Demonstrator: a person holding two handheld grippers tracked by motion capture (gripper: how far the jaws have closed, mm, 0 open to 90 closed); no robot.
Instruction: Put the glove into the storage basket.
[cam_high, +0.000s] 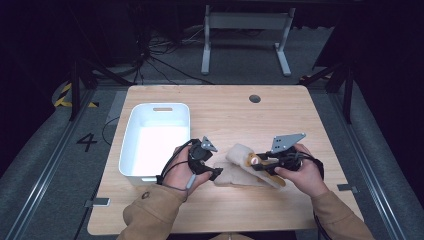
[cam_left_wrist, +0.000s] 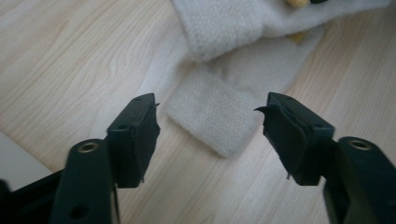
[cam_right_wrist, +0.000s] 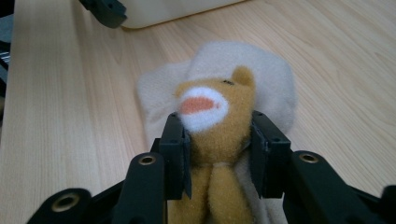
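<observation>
The right hand-held gripper (cam_right_wrist: 219, 140) is clamping a yellow-brown plush toy (cam_right_wrist: 217, 121) around its neck, a black pad pressing in on either side just below the white muzzle with the orange mouth. The toy is lying partly on a cream fleece cloth (cam_high: 240, 170), which is resting on the wooden surface (cam_high: 235, 115) toward its near edge, right of the middle. In the high view the right hand-held gripper (cam_high: 261, 164) is sitting over the right part of the cloth, with the toy's face (cam_high: 253, 160) showing at the jaw tips. The left hand-held gripper (cam_left_wrist: 210, 128) is standing open, nothing pressed between its pads; a folded corner of the cloth (cam_left_wrist: 212, 116) is lying on the surface just beyond and between the jaw tips. Seen from above, the left hand-held gripper (cam_high: 216, 173) is sitting at the cloth's left end. A white bin (cam_high: 131, 145) is standing near the left edge of the surface, just beside the left hand (cam_high: 182, 172).
</observation>
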